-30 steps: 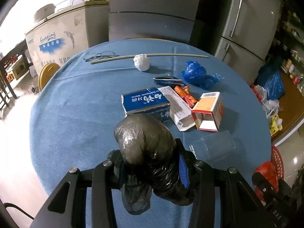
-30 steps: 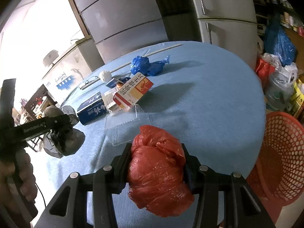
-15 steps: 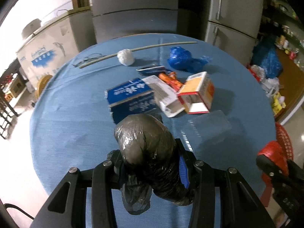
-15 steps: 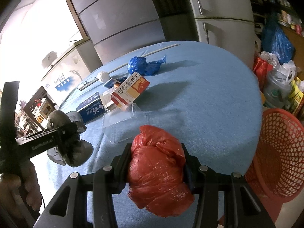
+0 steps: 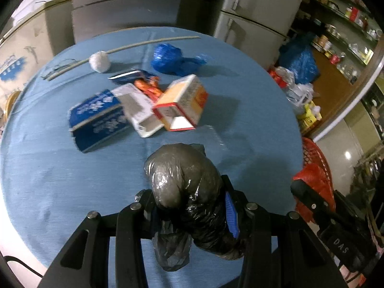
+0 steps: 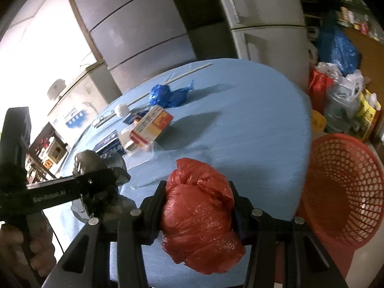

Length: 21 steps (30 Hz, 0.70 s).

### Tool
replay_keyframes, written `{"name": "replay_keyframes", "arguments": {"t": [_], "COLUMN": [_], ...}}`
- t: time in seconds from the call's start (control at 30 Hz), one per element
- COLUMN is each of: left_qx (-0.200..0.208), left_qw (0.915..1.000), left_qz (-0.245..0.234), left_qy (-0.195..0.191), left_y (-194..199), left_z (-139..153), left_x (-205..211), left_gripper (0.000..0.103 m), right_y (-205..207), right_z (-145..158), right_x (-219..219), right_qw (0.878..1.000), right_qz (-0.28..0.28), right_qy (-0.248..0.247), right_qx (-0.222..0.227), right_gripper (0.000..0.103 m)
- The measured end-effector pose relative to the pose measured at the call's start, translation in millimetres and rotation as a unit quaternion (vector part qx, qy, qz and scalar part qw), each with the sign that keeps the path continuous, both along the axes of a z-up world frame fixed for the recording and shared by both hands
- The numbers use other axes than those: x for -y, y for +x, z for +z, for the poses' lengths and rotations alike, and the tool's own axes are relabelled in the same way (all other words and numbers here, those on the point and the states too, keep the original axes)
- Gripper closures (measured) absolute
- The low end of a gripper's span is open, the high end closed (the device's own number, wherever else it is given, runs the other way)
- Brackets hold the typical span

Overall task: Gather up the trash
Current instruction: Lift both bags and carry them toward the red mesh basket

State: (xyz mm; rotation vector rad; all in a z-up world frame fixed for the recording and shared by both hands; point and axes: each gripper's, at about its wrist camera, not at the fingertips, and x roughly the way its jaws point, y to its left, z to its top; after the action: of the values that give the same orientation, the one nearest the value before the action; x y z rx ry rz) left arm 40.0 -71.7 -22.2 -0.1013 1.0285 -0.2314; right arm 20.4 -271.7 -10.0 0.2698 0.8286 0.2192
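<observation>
Right claw (image 6: pixel 196 206) is clamped on a soft, light red bag (image 6: pixel 199 216); the red basket (image 6: pixel 340 192) sits to its right. Left claw (image 5: pixel 189 206) squeezes a crinkly black bag (image 5: pixel 184 180) mid-bulge, above the bench (image 5: pixel 60 168).

A grey-black bag (image 5: pixel 184 180), a red bag (image 6: pixel 199 208), a red mesh basket (image 6: pixel 345 206), a blue tablecloth (image 5: pixel 60 168).

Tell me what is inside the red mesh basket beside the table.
In the right wrist view the red mesh basket shows only its own perforated wall and bottom; no trash is visible in it. Its near-left part is hidden behind the table edge and the right claw's red bag.
</observation>
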Motion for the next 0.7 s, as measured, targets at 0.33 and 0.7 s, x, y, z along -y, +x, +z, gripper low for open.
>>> {"name": "replay_keyframes", "arguments": {"t": [0.33,0.7], "left_qx": [-0.001,0.0], "left_qw": [0.9987,0.9961], "left_qz": [-0.047,-0.084], "left_qy": [0.019,0.03], "left_y": [3.9,9.4], "left_z": [-0.9,-2.2], "left_x": [45.1,80.6], "left_gripper": [0.057,0.057], "right_y": [-6.1,-8.4], "right_z": [3.6,2.3], "right_x": [41.8,66.2], "right_qw": [0.999,0.997], "right_qz": [-0.047,-0.071], "right_qy": [0.01,0.011], "right_qx": [0.002,-0.004], "right_gripper": [0.053,0.053]}}
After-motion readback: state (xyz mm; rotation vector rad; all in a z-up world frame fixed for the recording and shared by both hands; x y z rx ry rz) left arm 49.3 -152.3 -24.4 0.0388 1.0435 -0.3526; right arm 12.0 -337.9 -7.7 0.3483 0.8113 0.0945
